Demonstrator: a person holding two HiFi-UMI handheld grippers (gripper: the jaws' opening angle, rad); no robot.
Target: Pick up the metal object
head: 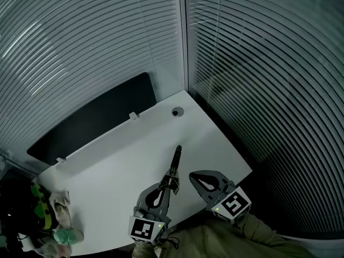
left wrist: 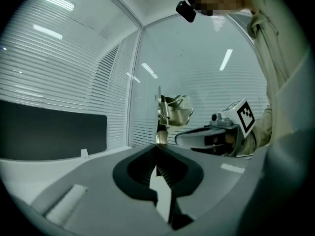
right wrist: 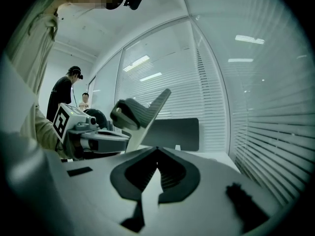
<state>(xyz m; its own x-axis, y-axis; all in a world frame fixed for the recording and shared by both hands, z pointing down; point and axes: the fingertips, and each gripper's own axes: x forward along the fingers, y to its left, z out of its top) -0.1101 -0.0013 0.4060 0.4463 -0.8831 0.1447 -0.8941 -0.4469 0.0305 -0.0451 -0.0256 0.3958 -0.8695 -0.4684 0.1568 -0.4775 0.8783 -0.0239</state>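
1. The left gripper (left wrist: pixel 157 149) has its jaws drawn fully together, the tips meeting in a point at the centre of the left gripper view.
2. The metal object (left wrist: pixel 168 113) rises straight from those tips towards the middle of the frame. It has a small spring and a shiny curved part, and its lower end seems pinched between the pads, though the contact itself is hard to make out.
3. In the head view the same object shows as a slim dark bar in the lower middle of the frame. It runs from the left jaw tips up over the white table (head: pixel 123 160). Whether it is clear of the tabletop cannot be told.
4. The right gripper (right wrist: pixel 157 150) also has its jaws closed tip to tip, with nothing between them.
5. In the head view it sits just right of the left gripper, apart from the object.
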